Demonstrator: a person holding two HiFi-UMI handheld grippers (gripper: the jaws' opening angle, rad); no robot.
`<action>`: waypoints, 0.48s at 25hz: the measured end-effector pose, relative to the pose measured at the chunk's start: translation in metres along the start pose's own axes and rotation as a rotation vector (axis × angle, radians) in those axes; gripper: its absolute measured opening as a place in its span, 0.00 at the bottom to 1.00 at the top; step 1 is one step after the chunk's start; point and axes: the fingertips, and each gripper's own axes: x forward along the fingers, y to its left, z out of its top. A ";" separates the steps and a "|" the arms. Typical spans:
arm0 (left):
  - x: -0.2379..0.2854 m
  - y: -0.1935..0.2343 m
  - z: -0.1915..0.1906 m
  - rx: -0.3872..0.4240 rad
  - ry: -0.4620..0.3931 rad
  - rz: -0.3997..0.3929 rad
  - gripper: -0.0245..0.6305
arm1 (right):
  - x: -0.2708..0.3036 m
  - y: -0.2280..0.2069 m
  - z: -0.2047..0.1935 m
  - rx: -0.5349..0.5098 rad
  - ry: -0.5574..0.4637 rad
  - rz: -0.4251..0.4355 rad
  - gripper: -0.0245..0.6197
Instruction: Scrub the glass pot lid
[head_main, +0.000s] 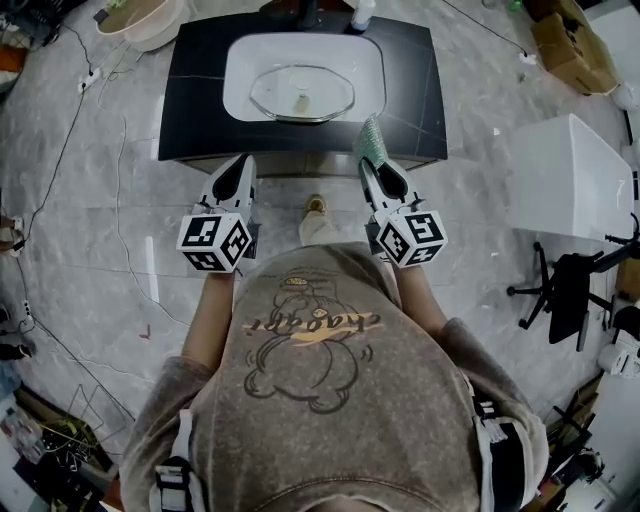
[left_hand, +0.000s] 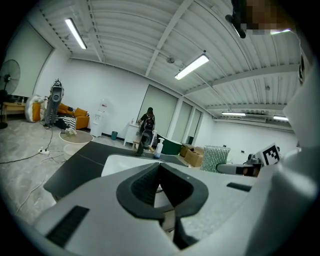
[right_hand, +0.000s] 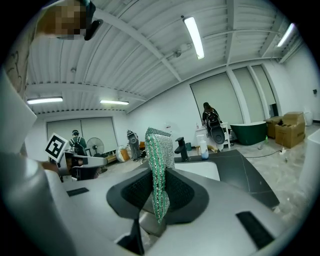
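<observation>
Lying in the sink (head_main: 243, 62), the glass lid (head_main: 322, 84) shows only in head view.

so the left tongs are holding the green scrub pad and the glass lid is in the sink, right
No, the right tongs hold the green scrub pad, clear in the right gripper view; the left tongs are shut and empty. The glass lid is in the sink.

Glass lid (head_main: 301, 93) in sink (head_main: 240, 62); R hand-held gripper (head_main: 366, 164) holds green scourer (head_main: 372, 142), prob.
</observation>
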 end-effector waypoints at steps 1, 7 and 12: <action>0.013 0.001 0.005 0.001 0.000 0.004 0.05 | 0.009 -0.010 0.005 -0.001 0.006 0.009 0.17; 0.071 0.017 0.020 0.005 0.005 0.059 0.05 | 0.065 -0.044 0.030 -0.036 0.033 0.084 0.17; 0.098 0.030 0.023 -0.054 0.016 0.102 0.05 | 0.096 -0.057 0.037 -0.034 0.053 0.136 0.17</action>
